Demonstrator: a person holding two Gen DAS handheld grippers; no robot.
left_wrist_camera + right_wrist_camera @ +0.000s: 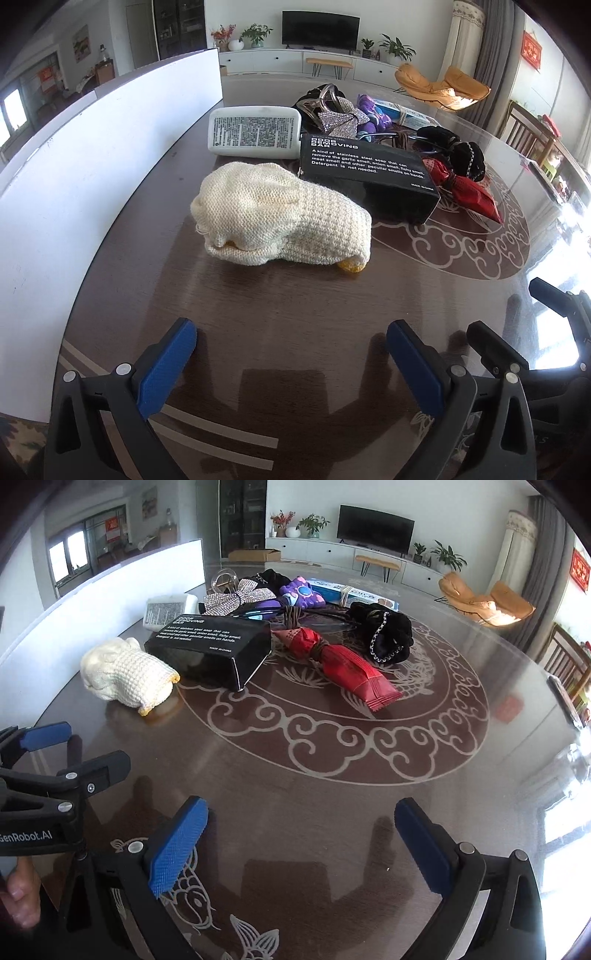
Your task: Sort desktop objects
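Hovering low over the glossy brown table (332,812), the left gripper (291,354) and right gripper (301,834) both stood spread wide, grasping nothing. Ahead lay a cream knitted glove (280,218) touching a black odor-removing bar box (369,177). Beside the box lay a red packet (343,668), with a black scrunchie (384,631) just behind it.

both the left gripper (291,343) and the right gripper (301,823) are showing black frames with silver screws, wearing ridged blue finger pads (177,853); white "genrobot.ai" lettering is running along one side.
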